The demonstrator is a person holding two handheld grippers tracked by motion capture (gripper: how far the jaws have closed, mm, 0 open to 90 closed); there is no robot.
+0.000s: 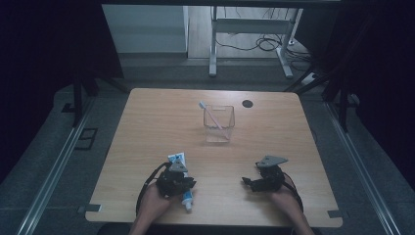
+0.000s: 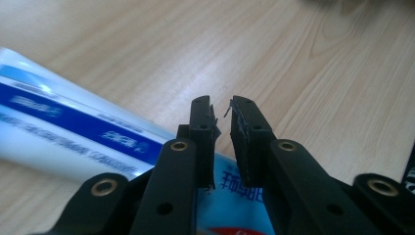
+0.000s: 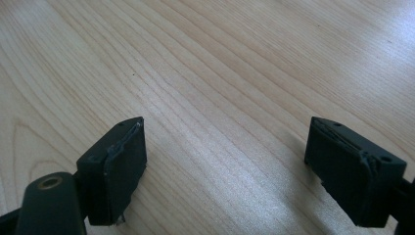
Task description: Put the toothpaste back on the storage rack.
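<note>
Two grippers we hold: the left gripper (image 2: 223, 120), jaws nearly clenched, over the blue-and-white plastic toothpaste tube (image 2: 63, 132); the right gripper (image 3: 225, 161) spread wide above the light wooden table (image 3: 220, 63).

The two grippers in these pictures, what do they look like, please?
Both the left gripper and the right gripper are black, and each carries a grey three-cornered plate on top and trails a black cable. Their jaws are flat black bars with brass-coloured rivets; the dark pads are worn at the edges. The forearms appear bare.
</note>
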